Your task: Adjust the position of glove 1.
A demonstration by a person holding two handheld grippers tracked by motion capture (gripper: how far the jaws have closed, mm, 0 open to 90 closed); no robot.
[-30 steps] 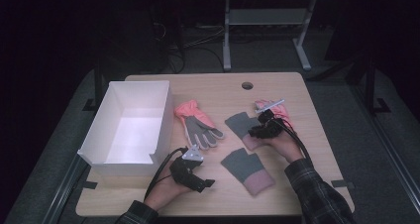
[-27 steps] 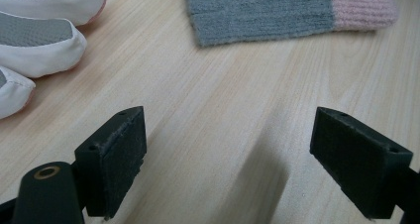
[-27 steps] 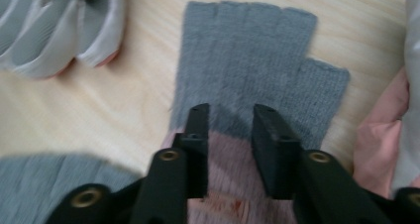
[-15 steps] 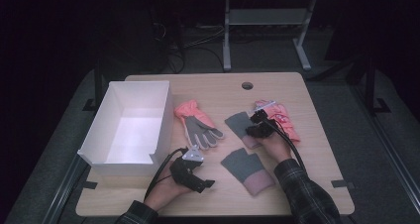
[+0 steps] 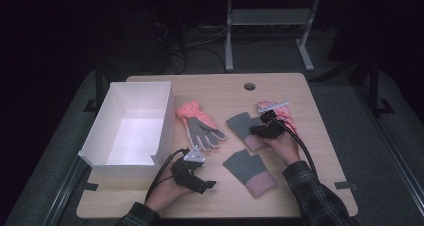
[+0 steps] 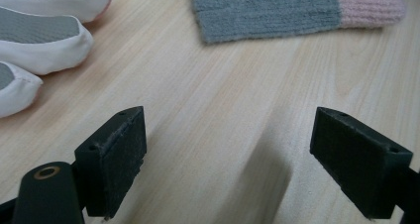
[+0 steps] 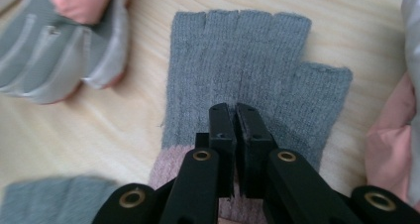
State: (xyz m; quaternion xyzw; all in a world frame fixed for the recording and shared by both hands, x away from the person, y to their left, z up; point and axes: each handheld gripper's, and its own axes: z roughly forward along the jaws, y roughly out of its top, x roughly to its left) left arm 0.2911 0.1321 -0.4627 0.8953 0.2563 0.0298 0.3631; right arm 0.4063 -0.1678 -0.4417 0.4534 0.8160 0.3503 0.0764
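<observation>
Two grey fingerless gloves with pink cuffs lie on the wooden table. My right gripper [image 5: 260,131] rests on the farther glove [image 5: 239,124], held by a hand in a plaid sleeve. In the right gripper view its jaws [image 7: 235,110] stand together on the middle of that glove [image 7: 257,50], pinching the knit. The nearer glove [image 5: 248,171] lies flat towards the front edge. My left gripper [image 5: 207,185] sits low on the table to its left, jaws wide apart [image 6: 242,169] over bare wood, with the nearer glove [image 6: 277,6] just ahead.
A pink and grey work glove [image 5: 200,126] lies left of the gloves, its pale fingertips [image 6: 44,45] near my left gripper. A second pink glove [image 5: 285,115] lies under the right hand. An open white box [image 5: 115,106] stands at the left. The table [image 5: 215,91] has a cable hole at the back.
My right gripper has shifted a little to the left, from the pink glove onto the farther grey glove. The left gripper has stayed where it was.
</observation>
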